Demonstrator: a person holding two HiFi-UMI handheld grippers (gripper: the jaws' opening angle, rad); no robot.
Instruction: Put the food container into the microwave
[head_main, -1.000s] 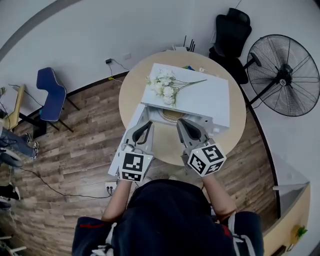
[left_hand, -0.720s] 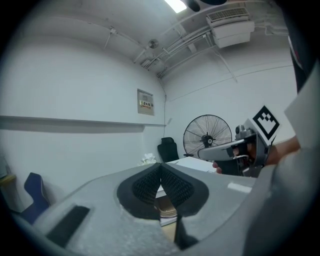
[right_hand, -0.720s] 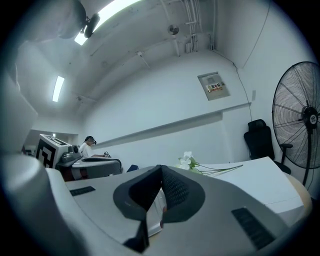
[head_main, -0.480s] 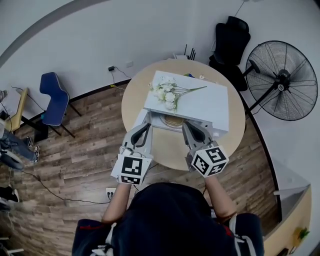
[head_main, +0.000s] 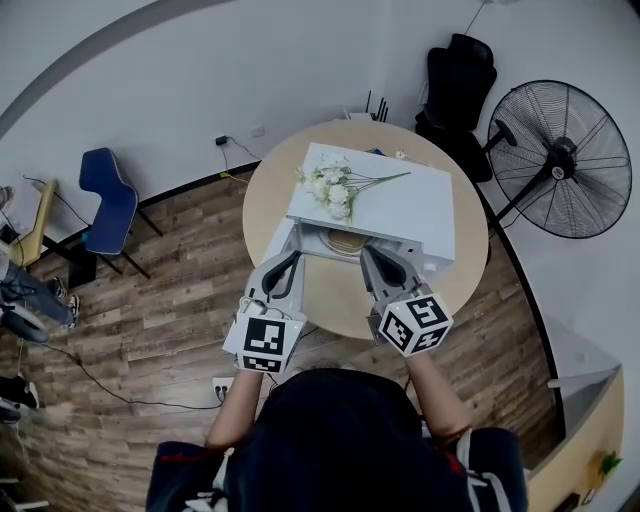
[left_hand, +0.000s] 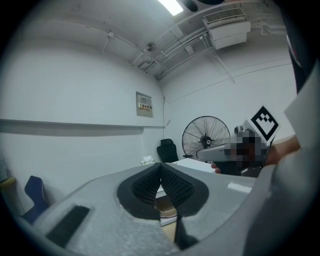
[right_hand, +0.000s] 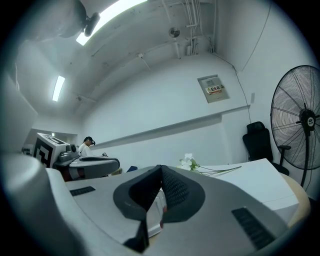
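Observation:
The white microwave (head_main: 400, 205) stands on a round wooden table (head_main: 340, 300) with its front open toward me. A tan food container (head_main: 345, 240) sits inside the cavity and also shows below the left jaws as a brown container (left_hand: 166, 207). My left gripper (head_main: 287, 262) is shut and empty, just in front of the opening's left side. My right gripper (head_main: 377, 262) is shut and empty at the opening's right side. Neither touches the container. The microwave's top (right_hand: 260, 175) fills the right of the right gripper view.
White flowers (head_main: 335, 185) lie on top of the microwave. The open microwave door (head_main: 270, 245) hangs at the left, partly behind my left gripper. A standing fan (head_main: 565, 160) and a black chair (head_main: 455, 70) stand beyond the table, and a blue chair (head_main: 105, 195) at the left.
Both grippers have drawn back slightly from the microwave opening and stay shut. The container has not moved.

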